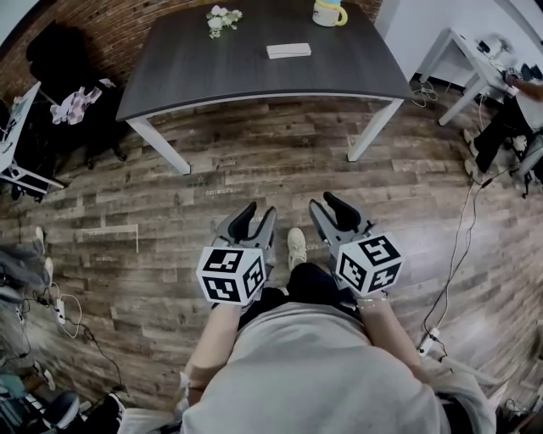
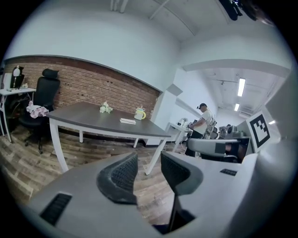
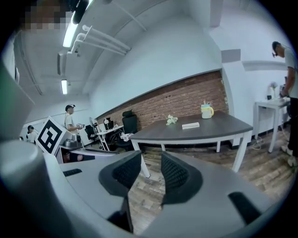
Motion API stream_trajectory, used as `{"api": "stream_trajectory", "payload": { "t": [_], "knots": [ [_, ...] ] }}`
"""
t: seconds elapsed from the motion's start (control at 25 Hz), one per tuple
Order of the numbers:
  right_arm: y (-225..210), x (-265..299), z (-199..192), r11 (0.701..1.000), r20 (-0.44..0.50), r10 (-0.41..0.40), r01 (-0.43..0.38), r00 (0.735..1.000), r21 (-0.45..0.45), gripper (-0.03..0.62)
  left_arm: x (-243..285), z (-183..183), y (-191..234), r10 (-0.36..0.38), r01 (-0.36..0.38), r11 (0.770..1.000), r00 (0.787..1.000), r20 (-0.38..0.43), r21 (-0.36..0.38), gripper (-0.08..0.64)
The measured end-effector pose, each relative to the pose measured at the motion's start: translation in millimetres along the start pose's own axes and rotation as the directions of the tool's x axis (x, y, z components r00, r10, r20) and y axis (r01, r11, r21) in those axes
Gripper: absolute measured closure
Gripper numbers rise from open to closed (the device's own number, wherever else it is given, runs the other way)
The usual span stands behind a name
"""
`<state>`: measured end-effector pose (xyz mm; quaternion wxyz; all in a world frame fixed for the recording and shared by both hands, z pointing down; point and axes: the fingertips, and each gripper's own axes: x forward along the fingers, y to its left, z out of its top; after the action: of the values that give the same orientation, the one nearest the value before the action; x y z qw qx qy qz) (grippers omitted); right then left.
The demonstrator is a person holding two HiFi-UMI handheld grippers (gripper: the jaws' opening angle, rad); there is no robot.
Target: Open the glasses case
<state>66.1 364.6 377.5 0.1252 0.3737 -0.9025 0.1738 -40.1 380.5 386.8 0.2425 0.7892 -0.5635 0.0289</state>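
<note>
The glasses case (image 1: 288, 50) is a flat white box lying shut on the dark table (image 1: 195, 76), toward its far side. It also shows small in the left gripper view as the case (image 2: 127, 121) and in the right gripper view as the case (image 3: 190, 125). Both grippers hang over the wooden floor, well short of the table. My left gripper (image 1: 257, 214) is open, with only floor showing in the gap between its black pads (image 2: 122, 174). My right gripper (image 1: 327, 205) is open too, and nothing sits between its pads (image 3: 179, 173).
A yellow-and-white mug (image 1: 329, 12) and a small bunch of white flowers (image 1: 222, 19) stand on the table behind the case. A black chair with cloth on it (image 1: 72, 102) is at the left. At the right are a white desk (image 1: 467, 59), a person (image 2: 201, 123) and floor cables (image 1: 462, 246).
</note>
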Motion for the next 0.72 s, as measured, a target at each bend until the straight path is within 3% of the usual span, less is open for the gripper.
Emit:
{"api": "stream_trajectory", "payload": {
  "t": [0.48, 0.72],
  "knots": [
    [-95.3, 78.9, 74.7, 0.998, 0.021, 0.042, -0.041, 0.999, -0.050, 0.460, 124.8, 81.4, 21.3, 0.037, -0.039, 0.999, 0.998, 0.057, 0.026, 0.410],
    [-131.2, 104.5, 97.9, 0.997, 0.028, 0.065, -0.063, 0.998, -0.043, 0.454, 175.5, 99.8, 22.2, 0.038, -0.039, 0.999, 0.998, 0.045, 0.029, 0.410]
  ]
}}
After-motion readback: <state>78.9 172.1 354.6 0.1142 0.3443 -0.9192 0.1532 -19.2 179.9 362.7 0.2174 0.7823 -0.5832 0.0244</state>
